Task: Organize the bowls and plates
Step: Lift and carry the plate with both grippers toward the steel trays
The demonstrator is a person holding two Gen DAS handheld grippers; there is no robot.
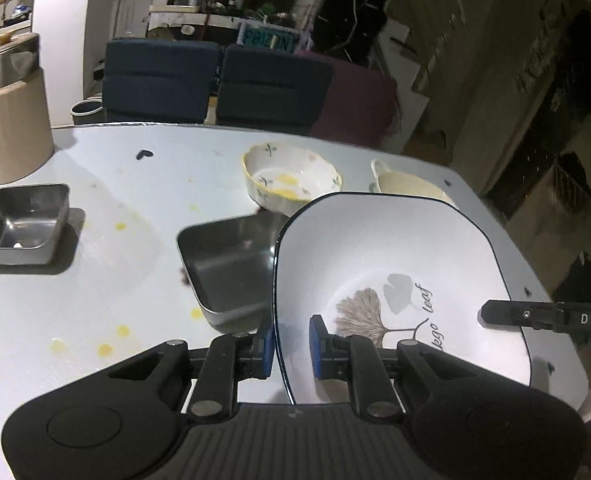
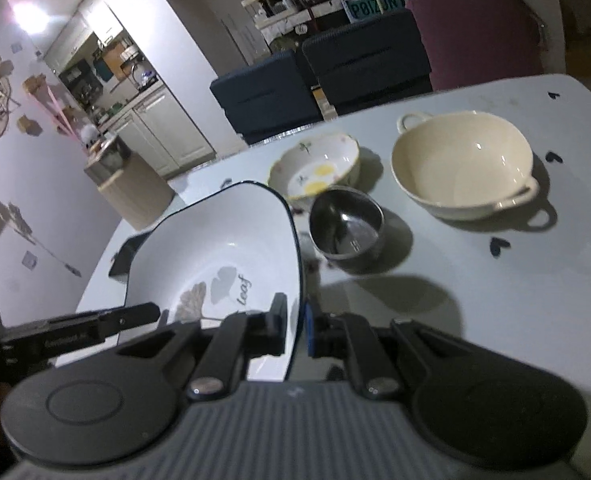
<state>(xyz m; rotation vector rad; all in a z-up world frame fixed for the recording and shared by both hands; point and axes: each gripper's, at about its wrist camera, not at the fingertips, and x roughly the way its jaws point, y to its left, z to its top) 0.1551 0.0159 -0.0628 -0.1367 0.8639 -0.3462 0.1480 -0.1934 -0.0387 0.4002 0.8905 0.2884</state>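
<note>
Steel tray, far left point(image 1: 23, 224): sits on the table point(image 1: 115, 280), well apart from the action; low risk.
Steel tray, centre point(image 1: 231, 264): partly under the plate's left edge in the left wrist view. If the plate sags, its rim likely hits this tray first.
Left gripper point(image 1: 291, 344): jaws drawn narrow across the plate's left rim, blue pads on either side, apparently pinching it. The bite is only at the edge, so it may slip.
Plate point(image 1: 395, 280): white with a dark rim and leaf print, held tilted off the table between both grippers, lower centre of both views.
Right gripper point(image 2: 293, 320): jaws nearly closed over the opposite rim, holding it. If the two hands move unevenly, the plate could twist out of one grip.
Floral bowl point(image 2: 315, 168): beyond the plate, near it; yellow residue inside.
Round steel bowl point(image 2: 345, 228): just beside the plate's right edge in the right wrist view. A rightward swing would probably knock it.
Cream handled bowl point(image 2: 461, 160): upper right, apart; safe unless the carry goes wide.
</note>
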